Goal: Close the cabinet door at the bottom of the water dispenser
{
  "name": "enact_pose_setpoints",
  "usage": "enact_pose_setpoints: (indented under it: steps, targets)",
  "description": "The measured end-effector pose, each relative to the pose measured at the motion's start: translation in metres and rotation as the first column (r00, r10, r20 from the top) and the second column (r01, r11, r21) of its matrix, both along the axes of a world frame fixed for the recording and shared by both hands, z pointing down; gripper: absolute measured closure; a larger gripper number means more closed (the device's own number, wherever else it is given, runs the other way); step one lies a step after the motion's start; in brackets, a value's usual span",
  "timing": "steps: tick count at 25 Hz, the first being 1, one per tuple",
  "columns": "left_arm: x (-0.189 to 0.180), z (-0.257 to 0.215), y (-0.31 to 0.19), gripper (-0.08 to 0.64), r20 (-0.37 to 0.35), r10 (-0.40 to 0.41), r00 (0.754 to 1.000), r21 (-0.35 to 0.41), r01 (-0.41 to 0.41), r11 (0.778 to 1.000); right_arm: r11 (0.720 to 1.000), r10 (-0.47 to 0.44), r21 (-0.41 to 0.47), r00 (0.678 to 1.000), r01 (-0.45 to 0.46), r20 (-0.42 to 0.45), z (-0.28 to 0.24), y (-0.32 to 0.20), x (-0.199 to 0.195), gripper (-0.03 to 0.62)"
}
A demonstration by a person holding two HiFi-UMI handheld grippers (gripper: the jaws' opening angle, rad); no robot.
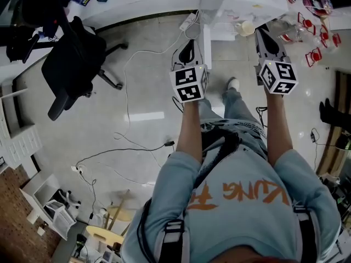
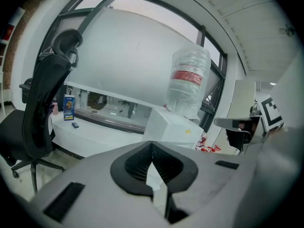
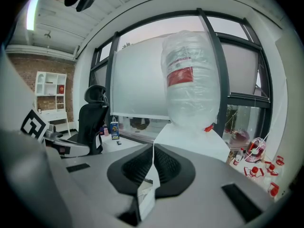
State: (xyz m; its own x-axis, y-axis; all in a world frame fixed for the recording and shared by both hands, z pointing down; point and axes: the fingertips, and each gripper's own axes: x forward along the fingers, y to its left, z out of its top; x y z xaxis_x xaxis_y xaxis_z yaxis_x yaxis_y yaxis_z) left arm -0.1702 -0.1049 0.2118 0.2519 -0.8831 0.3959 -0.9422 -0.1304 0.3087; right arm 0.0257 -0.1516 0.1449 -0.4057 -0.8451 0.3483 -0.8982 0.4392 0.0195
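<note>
pale glossy floor [image 1: 142, 127] is noted below a wide window wall, with a white counter [image 1: 137, 1] run along it.

left gripper [image 2: 152, 146]: jaws are closed together, ribbed pads met along one seam, nothing gripped. right gripper [image 3: 153, 147]: jaws are likewise shut tight and nothing is held.

both grippers are held out ahead of the person, side by side and well apart, tilted slightly downward toward the water dispenser [image 1: 225, 4]. the dispenser is seen beyond both sets of fingertips and is not touched. it is white, with an upturned clear water bottle [image 3: 192, 80] seated on top.

cabinet door: a narrow white panel [image 1: 207, 45] is seen below the dispenser top, between the grippers. this is possibly the door edge-on, unconfirmed from this steep view.

a black office chair [image 1: 74, 64] is recorded to the left, and loose cables [image 1: 129, 81] are trailed across the floor.
</note>
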Motion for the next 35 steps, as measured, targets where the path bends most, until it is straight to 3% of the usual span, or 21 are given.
enact_pose_setpoints:
  steps: [8, 19, 35]
  targets:
    - [0.005, 0.026, -0.004, 0.549, 0.05, 0.03, 0.998, -0.072, -0.026, 0.997, 0.999, 0.018, -0.041, 0.998, -0.015, 0.062, 0.033, -0.016, 0.002, 0.563]
    - [0.016, 0.092, 0.014, 0.549, 0.066, 0.098, 0.993, -0.182, -0.084, 0.98, 0.987, 0.077, -0.146, 0.994, -0.064, 0.083, 0.105, 0.006, 0.007, 0.563]
    - [0.024, 0.219, 0.035, 0.549, 0.059, 0.128, 0.99, -0.3, -0.105, 0.948, 0.935, -0.037, -0.352, 0.999, 0.041, 0.018, 0.268, 0.044, -0.011, 0.563]
